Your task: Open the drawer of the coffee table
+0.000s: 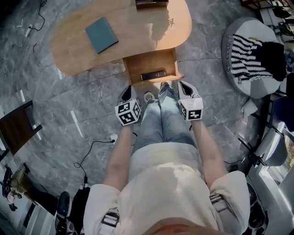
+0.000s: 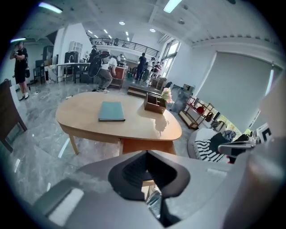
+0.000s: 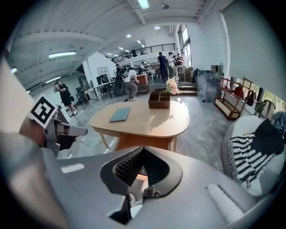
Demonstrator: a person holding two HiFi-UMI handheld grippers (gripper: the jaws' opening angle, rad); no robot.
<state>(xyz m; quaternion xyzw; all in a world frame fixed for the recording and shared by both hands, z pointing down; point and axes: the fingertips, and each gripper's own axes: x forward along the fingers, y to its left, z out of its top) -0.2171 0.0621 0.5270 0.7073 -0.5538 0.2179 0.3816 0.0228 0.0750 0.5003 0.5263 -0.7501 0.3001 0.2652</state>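
The light wooden coffee table (image 1: pixel 138 27) stands ahead, and its drawer (image 1: pixel 138 64) is pulled out toward me from the near edge. A black flat item (image 1: pixel 152 75) lies inside the drawer. My left gripper (image 1: pixel 127 89) and right gripper (image 1: pixel 183 86) hang side by side just short of the drawer's front, above the person's knees, touching nothing. Both are shut with nothing between the jaws. In the left gripper view the left gripper (image 2: pixel 147 154) points at the table (image 2: pixel 134 120) and drawer (image 2: pixel 134 145). In the right gripper view the right gripper (image 3: pixel 143 150) does the same toward the table (image 3: pixel 147 118).
A teal book (image 1: pixel 101 34) and a wooden box (image 1: pixel 151 3) rest on the tabletop. A round pouf with a striped cloth (image 1: pixel 250 55) stands to the right, a dark chair (image 1: pixel 16 128) to the left. Cables (image 1: pixel 92 151) trail over the marble floor. People (image 2: pixel 20 58) stand far behind.
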